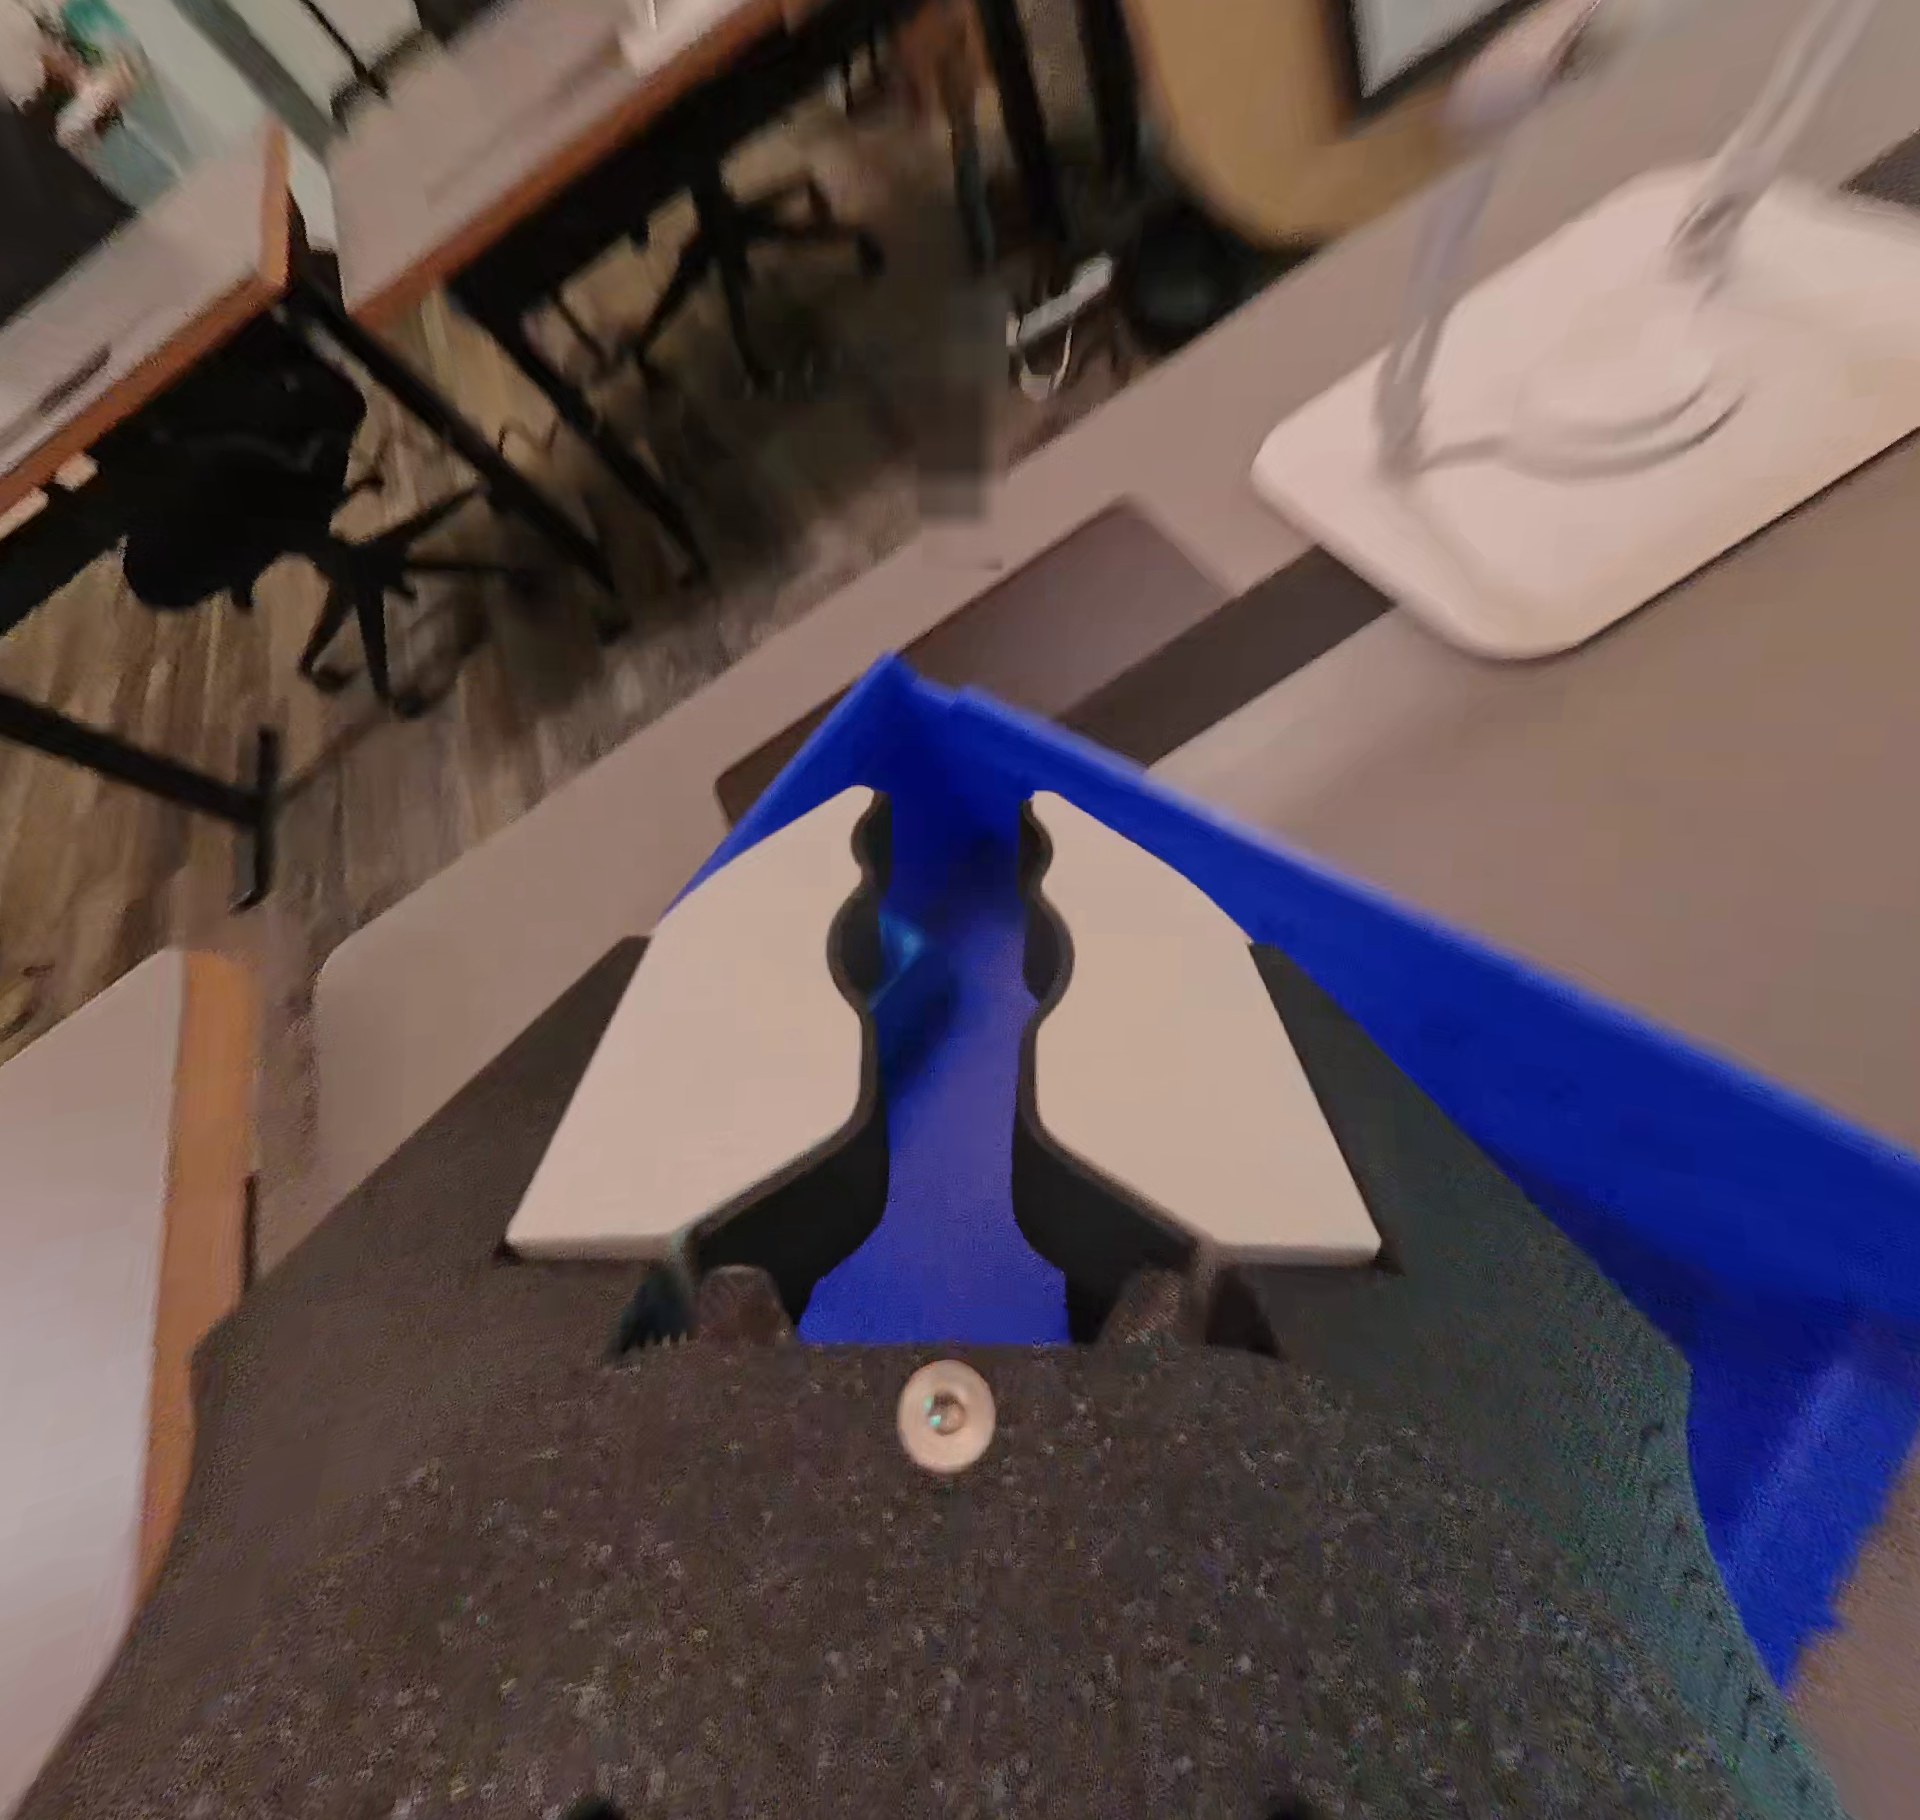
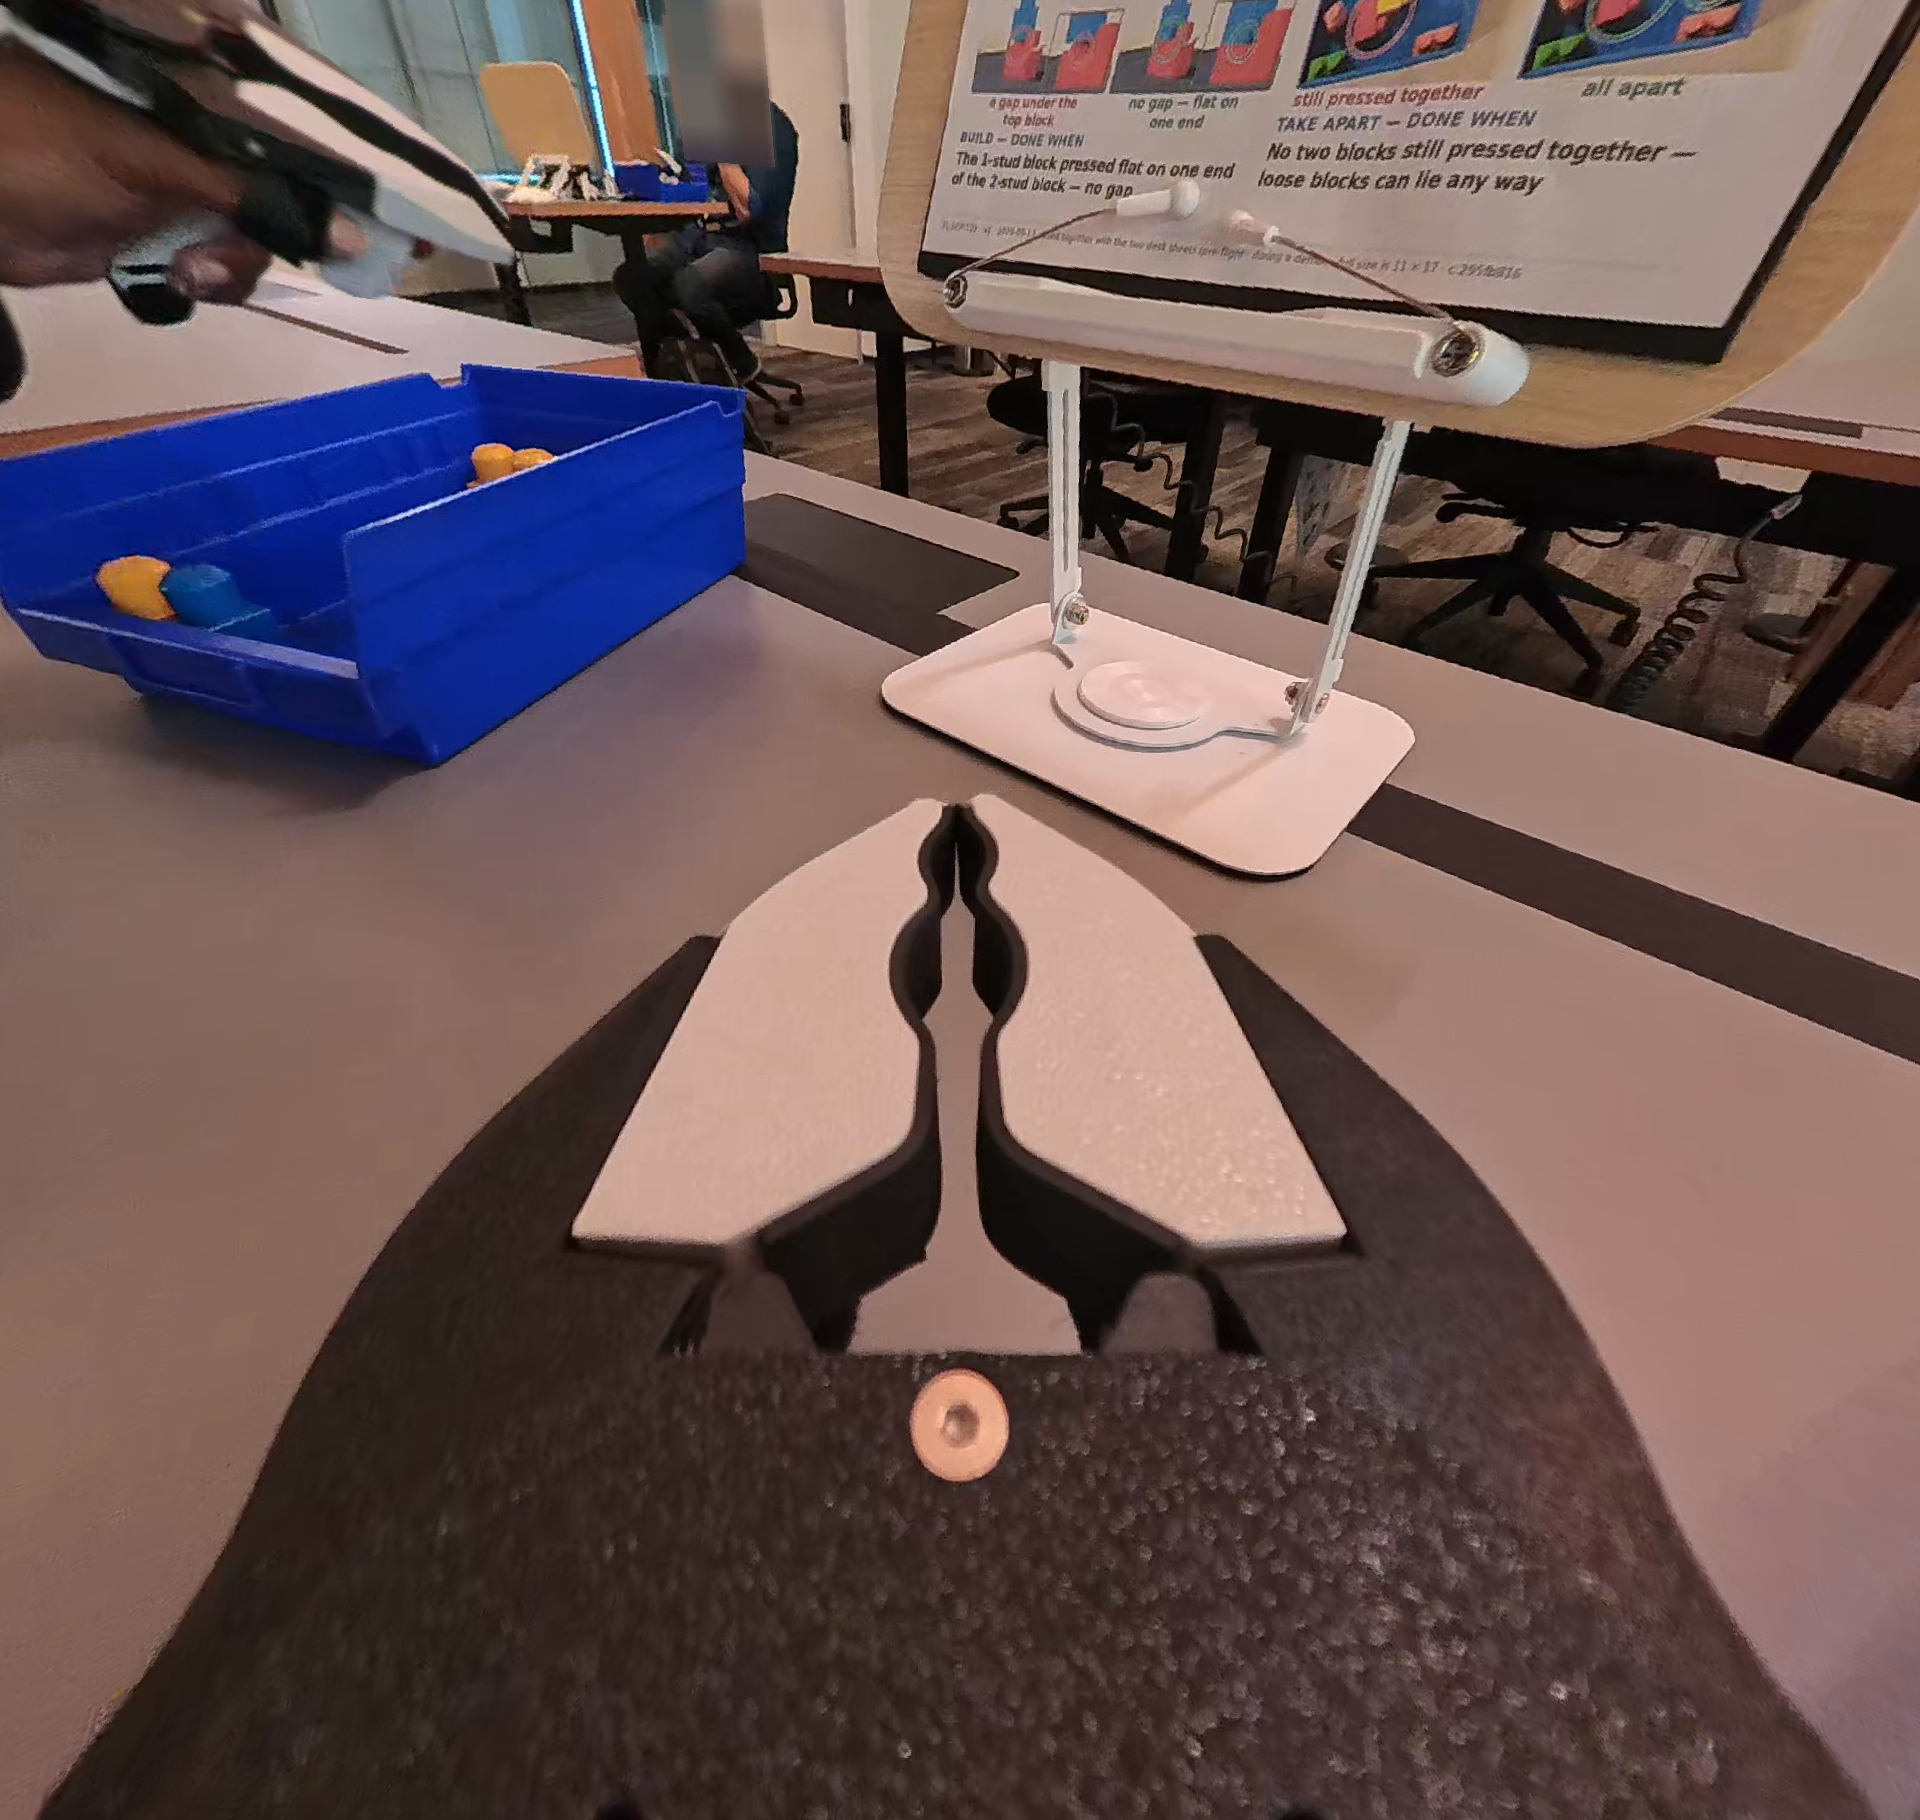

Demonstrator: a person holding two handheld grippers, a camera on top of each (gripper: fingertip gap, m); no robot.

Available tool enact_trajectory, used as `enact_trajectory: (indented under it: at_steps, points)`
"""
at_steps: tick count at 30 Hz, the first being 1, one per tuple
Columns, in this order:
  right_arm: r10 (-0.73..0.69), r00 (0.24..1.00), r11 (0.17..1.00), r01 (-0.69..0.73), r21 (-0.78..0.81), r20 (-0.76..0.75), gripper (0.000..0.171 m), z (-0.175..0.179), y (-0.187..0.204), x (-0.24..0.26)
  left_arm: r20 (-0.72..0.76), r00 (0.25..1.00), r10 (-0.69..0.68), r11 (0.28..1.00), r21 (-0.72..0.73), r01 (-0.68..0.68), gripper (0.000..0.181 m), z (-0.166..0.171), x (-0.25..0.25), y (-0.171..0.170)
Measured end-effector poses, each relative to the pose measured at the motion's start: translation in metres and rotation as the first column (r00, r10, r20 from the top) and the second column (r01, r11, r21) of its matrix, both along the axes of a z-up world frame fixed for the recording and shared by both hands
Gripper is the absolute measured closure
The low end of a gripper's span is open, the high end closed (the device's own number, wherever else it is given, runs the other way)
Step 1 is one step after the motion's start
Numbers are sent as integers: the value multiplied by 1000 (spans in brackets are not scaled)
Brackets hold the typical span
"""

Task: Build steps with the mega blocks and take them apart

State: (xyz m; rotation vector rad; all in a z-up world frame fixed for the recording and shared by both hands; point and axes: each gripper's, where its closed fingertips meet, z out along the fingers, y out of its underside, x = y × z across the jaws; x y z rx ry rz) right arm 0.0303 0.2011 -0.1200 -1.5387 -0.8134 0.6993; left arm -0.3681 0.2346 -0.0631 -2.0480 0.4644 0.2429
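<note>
Left claw [image 1: 951, 814] spread apart, holding nothing, poised above the blue bin [image 1: 1455, 1043] and aimed down into its far corner; probably lining up on a block for the build. Hard to make out through motion blur what lies under the fingertips, perhaps a bluish block low between the fingers.

Right claw [image 2: 954, 814] nearly together at the tips, gripping nothing, hanging low over bare grey table [image 2: 312, 991], seemingly parked clear of the other claw's reach.

In the right wrist view, blocks resting loose inside the bin: a yellow block [image 2: 133, 586] touching a blue block [image 2: 203, 594] in the near compartment, another yellow block [image 2: 499, 461] further back behind a divider. No steps assembled yet, judging from that.

Beyond the right claw, a white stand [image 2: 1143, 721] carrying an instruction board [image 2: 1351, 108], near the bin yet apart from it. Bin walls and dividers likeliest to hamper a grasp. Seated person and other desks well behind.
</note>
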Motion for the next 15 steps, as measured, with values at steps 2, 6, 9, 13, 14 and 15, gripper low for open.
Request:
enact_trajectory:
  at_steps: [2, 6, 9, 13, 14, 15]
  points:
    - [12, 1000, 1000, -12, -5, 9, 171, -3, -1, -2, -60, 998, 16, 994, -112, -22, 155, -24, -20, 7]
    - [30, 999, 999, -30, -12, 27, 171, -8, -3, -5, -107, 992, 71, 955, -281, -99, 148, -70, -47, 20]
    - [44, 998, 999, -43, -14, 40, 171, -10, -5, -7, -132, 985, 111, 927, -342, -150, 144, -97, -56, 28]
    - [60, 997, 998, -60, -20, 46, 171, -12, -8, -10, -148, 974, 170, 901, -377, -214, 139, -119, -68, 37]
    - [64, 997, 998, -63, -23, 45, 171, -12, -8, -10, -139, 974, 181, 899, -377, -221, 138, -122, -69, 40]
    - [68, 997, 997, -67, -27, 44, 171, -12, -9, -11, -146, 971, 191, 898, -374, -233, 138, -124, -71, 42]
